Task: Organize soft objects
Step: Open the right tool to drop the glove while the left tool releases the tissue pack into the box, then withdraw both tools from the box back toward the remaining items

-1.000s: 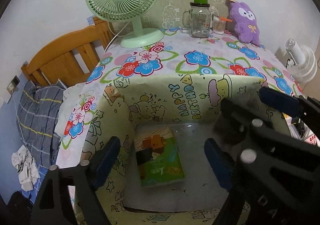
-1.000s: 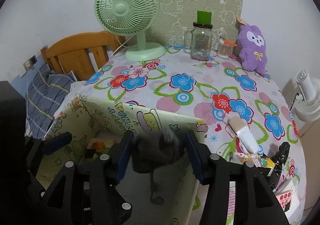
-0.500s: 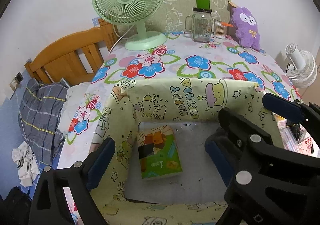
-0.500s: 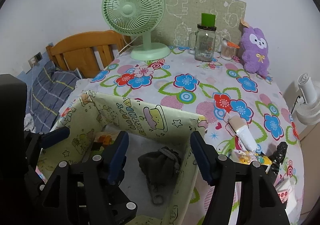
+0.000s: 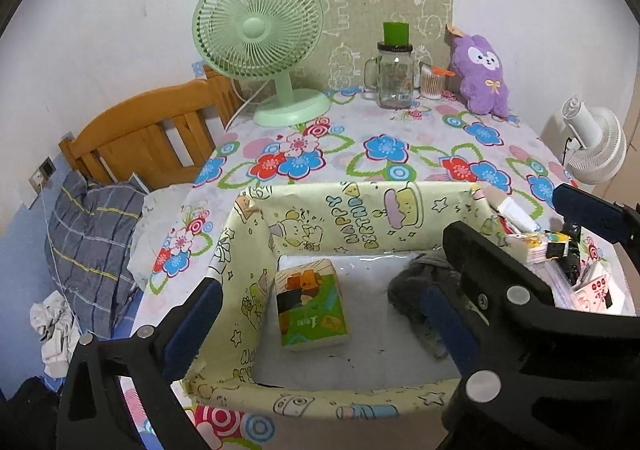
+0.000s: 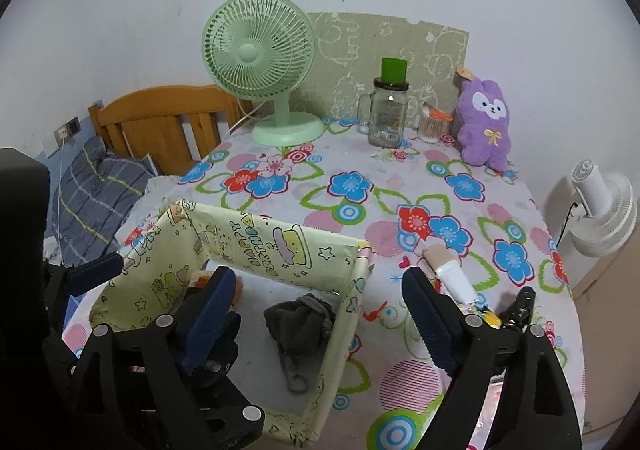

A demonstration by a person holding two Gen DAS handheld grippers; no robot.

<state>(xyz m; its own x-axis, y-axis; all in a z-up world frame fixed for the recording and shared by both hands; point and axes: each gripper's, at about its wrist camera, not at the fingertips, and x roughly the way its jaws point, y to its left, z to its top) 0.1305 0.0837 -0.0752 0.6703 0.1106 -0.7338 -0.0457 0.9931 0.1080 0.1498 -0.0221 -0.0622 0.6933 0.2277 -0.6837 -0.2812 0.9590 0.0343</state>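
Note:
A yellow cartoon-print fabric box [image 5: 360,206] [image 6: 256,234] stands on the flowered table near me. Inside lie a green tissue pack [image 5: 312,306] at the left and a dark grey bundled cloth [image 5: 416,282] [image 6: 300,322] at the right. My left gripper [image 5: 322,292] hovers above the box, its jaws opening, with nothing pressed between them. My right gripper [image 6: 316,290] hangs over the grey cloth with its jaws opening wide, and the pads do not touch the cloth. A purple plush [image 5: 482,74] [image 6: 486,122] sits at the table's far right.
At the back stand a green desk fan [image 5: 260,34], a glass jar with a green lid [image 5: 394,70] and a swab pot [image 6: 432,126]. A tube [image 6: 448,270] and packets [image 5: 540,246] lie right of the box. White fan [image 6: 600,206] off the right edge; wooden headboard [image 5: 152,130] left.
The right gripper let go of the grey cloth, which now lies in the box. Both grippers opened wider and rose back from the box.

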